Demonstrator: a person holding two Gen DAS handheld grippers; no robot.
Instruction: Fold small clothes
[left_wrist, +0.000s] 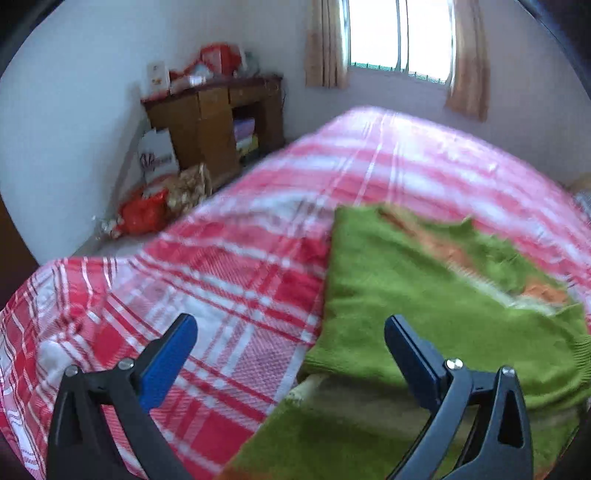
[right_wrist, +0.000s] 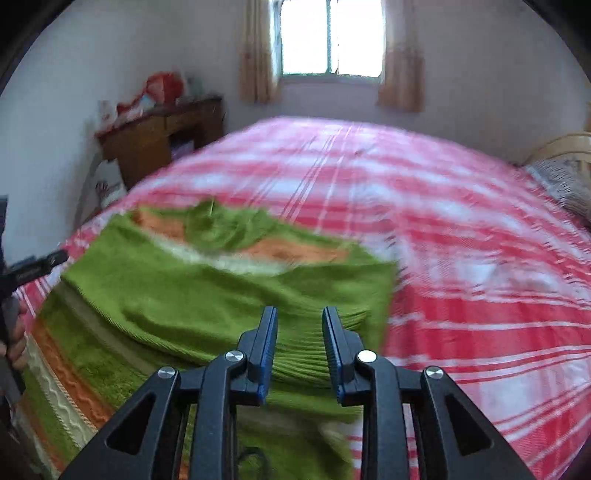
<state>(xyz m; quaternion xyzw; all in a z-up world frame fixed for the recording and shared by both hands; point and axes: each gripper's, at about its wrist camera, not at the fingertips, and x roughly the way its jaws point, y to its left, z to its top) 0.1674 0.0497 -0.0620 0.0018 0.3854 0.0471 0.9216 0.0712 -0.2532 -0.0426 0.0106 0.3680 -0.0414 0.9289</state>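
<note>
A green knit sweater (left_wrist: 424, 291) with orange and cream stripes lies partly folded on the bed; it also shows in the right wrist view (right_wrist: 207, 295). My left gripper (left_wrist: 291, 328) is wide open and empty, hovering over the sweater's left edge. My right gripper (right_wrist: 300, 317) hangs over the sweater's ribbed hem near its right edge, jaws a narrow gap apart with nothing between them. The left gripper's tip (right_wrist: 40, 267) shows at the far left of the right wrist view.
The bed has a red, pink and white plaid sheet (left_wrist: 229, 266) (right_wrist: 461, 258). A wooden desk (left_wrist: 218, 118) with clutter stands by the wall, bags (left_wrist: 147, 210) on the floor beside it. A curtained window (right_wrist: 330, 37) is behind. A pillow (right_wrist: 565, 184) lies at the right.
</note>
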